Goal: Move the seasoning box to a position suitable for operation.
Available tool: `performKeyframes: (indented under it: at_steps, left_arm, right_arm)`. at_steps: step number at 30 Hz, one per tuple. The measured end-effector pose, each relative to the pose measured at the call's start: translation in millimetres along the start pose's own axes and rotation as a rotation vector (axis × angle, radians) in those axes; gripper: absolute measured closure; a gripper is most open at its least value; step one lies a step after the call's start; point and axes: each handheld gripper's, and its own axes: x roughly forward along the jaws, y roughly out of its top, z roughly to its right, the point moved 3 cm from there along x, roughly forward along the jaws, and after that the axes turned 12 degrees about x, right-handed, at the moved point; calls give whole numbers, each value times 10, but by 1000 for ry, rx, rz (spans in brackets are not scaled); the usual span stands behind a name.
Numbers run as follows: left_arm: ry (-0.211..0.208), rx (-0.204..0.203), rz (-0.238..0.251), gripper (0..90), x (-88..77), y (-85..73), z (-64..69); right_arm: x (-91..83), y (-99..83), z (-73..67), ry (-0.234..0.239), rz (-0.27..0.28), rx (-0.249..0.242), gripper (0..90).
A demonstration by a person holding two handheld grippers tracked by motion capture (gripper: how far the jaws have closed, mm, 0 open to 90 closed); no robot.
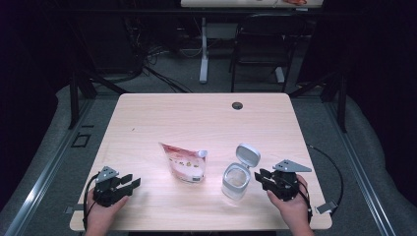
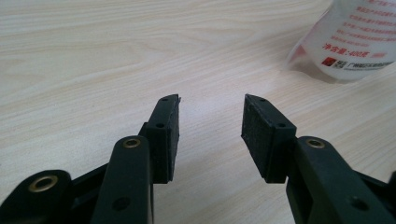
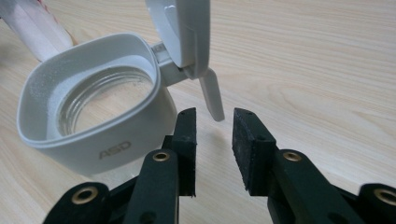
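Jar (image 1: 234, 181) near R table edge, lid (image 1: 247, 155) flipped up: opening done. Pouch (image 1: 185, 164) just left, untouched; filling left, prob. L gripper (image 1: 132, 181) & R gripper (image 1: 259, 175) both agape, empty.

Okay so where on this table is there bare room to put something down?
The far half of the table is bare wood, from the pouch and open jar back to the grommet hole. The strip between the left gripper and the pouch is free. It is crowded where the right gripper sits beside the jar.
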Motion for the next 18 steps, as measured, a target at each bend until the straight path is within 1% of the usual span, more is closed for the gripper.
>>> performKeyframes:
  at_steps: [1,2,3,5,6,8,9,10,11,12,13,14,15,16,17,18]
  left_arm:
    - [-2,3,1,568,2,3,6]
    - [-3,4,1,569,0,7,12]
    - [-9,8,4,572,-4,12,16]
    - [-24,15,2,595,-22,22,25]
    - [-29,22,10,609,-33,31,31]
    - [-37,46,15,619,-67,55,41]
    - [-35,54,15,619,-79,64,42]
    - [-39,61,8,619,-102,81,43]
    - [-40,62,14,619,-110,95,49]
    - [-38,66,14,618,-120,108,52]
    - [-44,67,13,617,-132,127,56]
    - [-51,70,9,612,-144,147,61]
    - [-50,77,5,609,-161,171,70]
    - [-45,72,0,609,-169,190,76]
    - [-42,66,4,610,-172,204,80]
    - [-46,51,11,612,-179,223,86]
  right_arm:
    - [-18,-5,6,-8,0,-4,696]
    - [-28,-9,9,-6,1,-3,691]
    - [-34,-15,7,-4,5,2,684]
    - [-48,-23,10,-7,1,-3,668]
    - [-54,-31,4,-13,5,0,656]
    - [-63,-39,0,-25,10,-10,646]
    - [-76,-41,-2,-35,9,-12,646]
    - [-85,-38,-4,-31,8,-11,646]
    - [-103,-32,-7,-28,8,-2,646]
    - [-116,-25,-10,-30,8,7,646]
    - [-127,-18,-7,-35,7,5,647]
    - [-142,-10,-13,-33,15,16,646]
    - [-163,2,-14,-29,17,18,644]
    - [-188,18,-17,-33,26,21,622]
    - [-207,31,-20,-33,35,12,596]
    - [-224,38,-23,-32,39,5,577]
